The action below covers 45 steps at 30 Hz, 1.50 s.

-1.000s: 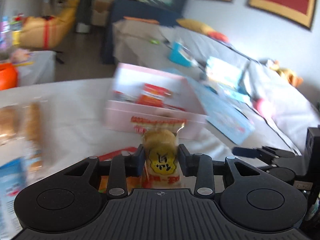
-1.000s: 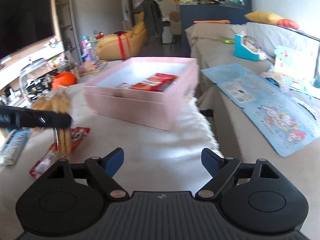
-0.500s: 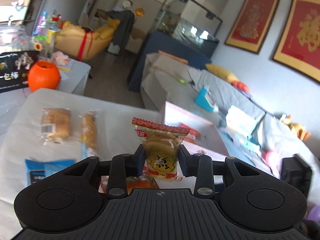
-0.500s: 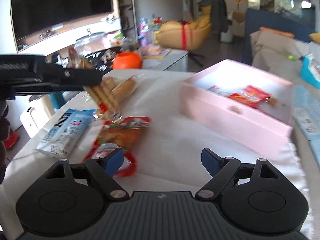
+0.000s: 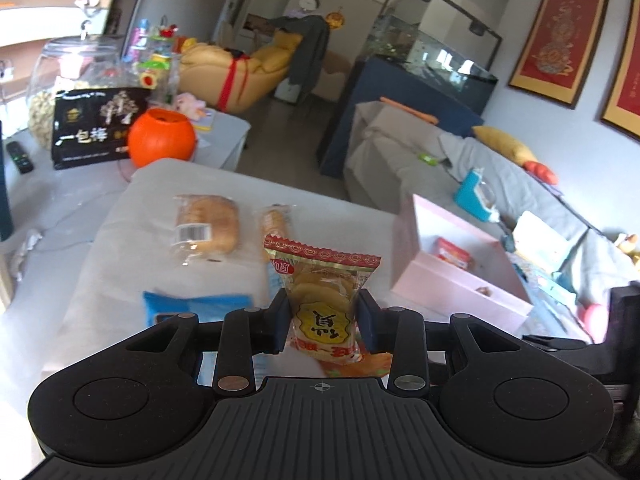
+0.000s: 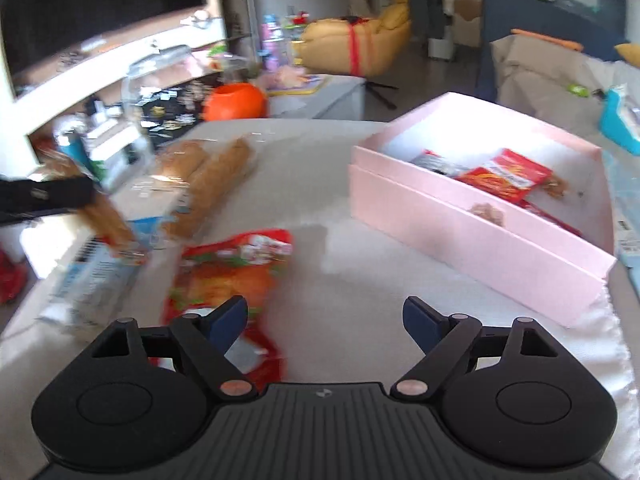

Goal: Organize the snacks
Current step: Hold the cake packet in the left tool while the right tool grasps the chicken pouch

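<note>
My left gripper (image 5: pixel 323 326) is shut on a clear rice cracker packet (image 5: pixel 323 280) with red and yellow print, held upright above the table. It shows at the left of the right wrist view (image 6: pixel 108 220), blurred. My right gripper (image 6: pixel 325 320) is open and empty, low over the white cloth, with a red and orange snack bag (image 6: pixel 232 272) just ahead on its left. The pink box (image 6: pixel 472 236) holds red snack packets (image 6: pixel 508 174) and sits to the right; it also shows in the left wrist view (image 5: pixel 448 276).
Two wrapped breads (image 5: pixel 208 224) and a blue packet (image 5: pixel 196 306) lie on the cloth. An orange pumpkin pot (image 5: pixel 162 138), a black bag (image 5: pixel 94 128) and a glass jar (image 5: pixel 68 76) stand on the side table. A grey sofa (image 5: pixel 500 168) lies beyond the box.
My left gripper has swung left and away from the pink box with the cracker packet, now facing the breads. My right gripper has turned left toward the red snack bag.
</note>
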Each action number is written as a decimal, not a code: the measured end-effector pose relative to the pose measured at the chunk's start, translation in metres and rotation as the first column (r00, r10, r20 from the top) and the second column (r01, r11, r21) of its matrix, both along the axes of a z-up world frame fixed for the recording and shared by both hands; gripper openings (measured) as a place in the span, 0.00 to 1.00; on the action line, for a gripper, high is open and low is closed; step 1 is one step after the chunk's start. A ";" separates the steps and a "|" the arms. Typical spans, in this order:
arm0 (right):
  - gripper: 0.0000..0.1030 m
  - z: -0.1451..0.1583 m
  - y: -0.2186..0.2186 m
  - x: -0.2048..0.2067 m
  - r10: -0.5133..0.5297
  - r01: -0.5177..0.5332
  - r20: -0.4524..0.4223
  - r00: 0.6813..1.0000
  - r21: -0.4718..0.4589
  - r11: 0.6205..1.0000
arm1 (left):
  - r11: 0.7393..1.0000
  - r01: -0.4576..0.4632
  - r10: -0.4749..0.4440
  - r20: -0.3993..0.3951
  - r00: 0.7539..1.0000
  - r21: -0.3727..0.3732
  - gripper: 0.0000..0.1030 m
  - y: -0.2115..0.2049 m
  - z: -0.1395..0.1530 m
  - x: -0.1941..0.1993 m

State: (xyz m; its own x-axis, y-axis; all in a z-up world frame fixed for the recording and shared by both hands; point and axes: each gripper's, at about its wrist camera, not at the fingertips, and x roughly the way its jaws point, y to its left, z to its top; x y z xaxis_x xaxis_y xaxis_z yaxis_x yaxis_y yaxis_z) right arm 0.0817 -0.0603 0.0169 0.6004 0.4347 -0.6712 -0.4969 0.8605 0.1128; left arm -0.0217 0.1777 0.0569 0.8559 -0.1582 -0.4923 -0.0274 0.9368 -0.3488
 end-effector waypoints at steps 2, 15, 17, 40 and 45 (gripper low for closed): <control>0.84 0.005 0.006 -0.004 0.039 -0.039 -0.019 0.999 0.031 0.999 | 0.999 -0.018 0.018 -0.002 1.000 0.028 0.38 0.000 0.000 -0.002; 0.86 -0.014 0.087 -0.018 0.207 -0.199 0.036 0.978 -0.165 0.966 | 0.999 -0.023 0.024 -0.020 1.000 0.033 0.38 0.003 -0.004 -0.009; 0.83 -0.014 0.079 -0.021 0.214 -0.202 0.049 0.976 -0.184 0.962 | 1.000 -0.013 0.014 -0.019 1.000 0.026 0.38 0.001 -0.005 -0.009; 1.00 -0.027 -0.027 -0.001 -0.008 0.008 -0.004 1.000 -0.115 0.993 | 0.983 0.169 -0.174 -0.075 0.982 -0.066 0.38 -0.040 -0.022 0.005; 1.00 -0.020 -0.024 0.008 0.046 -0.052 -0.037 0.998 -0.164 0.985 | 0.983 0.171 -0.176 -0.078 0.981 -0.072 0.39 -0.037 -0.023 0.003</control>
